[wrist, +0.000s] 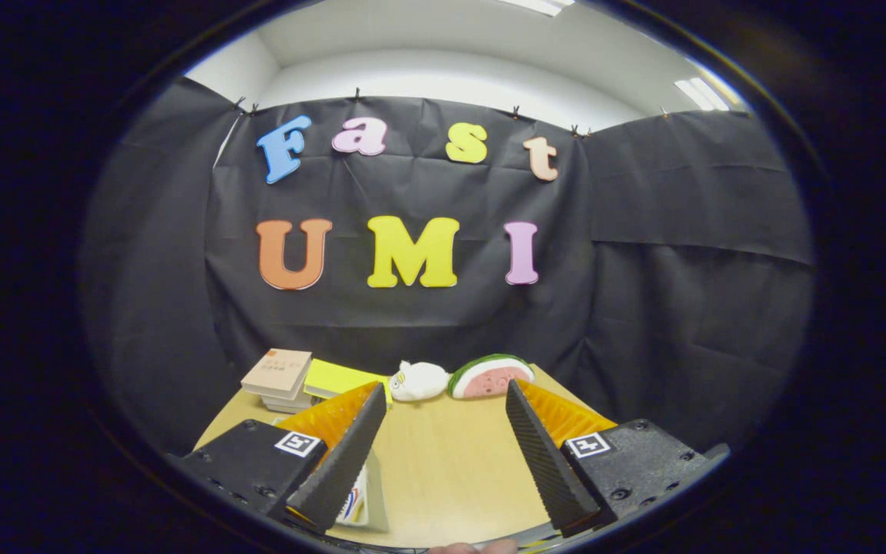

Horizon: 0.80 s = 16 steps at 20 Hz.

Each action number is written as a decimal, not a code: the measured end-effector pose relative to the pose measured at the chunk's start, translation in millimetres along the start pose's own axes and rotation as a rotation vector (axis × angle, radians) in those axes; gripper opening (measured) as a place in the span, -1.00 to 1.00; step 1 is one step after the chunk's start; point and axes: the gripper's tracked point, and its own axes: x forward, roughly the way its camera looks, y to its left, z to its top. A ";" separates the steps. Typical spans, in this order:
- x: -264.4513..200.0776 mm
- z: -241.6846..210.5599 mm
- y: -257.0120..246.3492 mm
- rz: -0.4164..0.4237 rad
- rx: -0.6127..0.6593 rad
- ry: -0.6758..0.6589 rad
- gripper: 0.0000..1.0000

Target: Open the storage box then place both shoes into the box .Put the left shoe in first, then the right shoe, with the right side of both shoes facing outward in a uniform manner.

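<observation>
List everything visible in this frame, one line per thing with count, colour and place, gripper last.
Table: one, light wood, under and ahead of the fingers.
Stack of books: one stack, beige cover on top, at the table's far edge, beyond the left finger.
Flat yellow item: one, yellow-green, lying beside the books toward the middle.
White plush toy: one, white, at the far edge beyond the gap between the fingers.
Watermelon-slice plush: one, green rind with pink face, right next to the white toy.
White printed object: one, white with coloured print, partly hidden behind the left finger; cannot tell what it is.
Booth wall: black cloth, behind the table.
Gripper: one, fingers spread apart, nothing between them.
</observation>
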 end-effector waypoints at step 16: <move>-8.5 -3.5 23.2 0.036 -0.011 0.020 1.00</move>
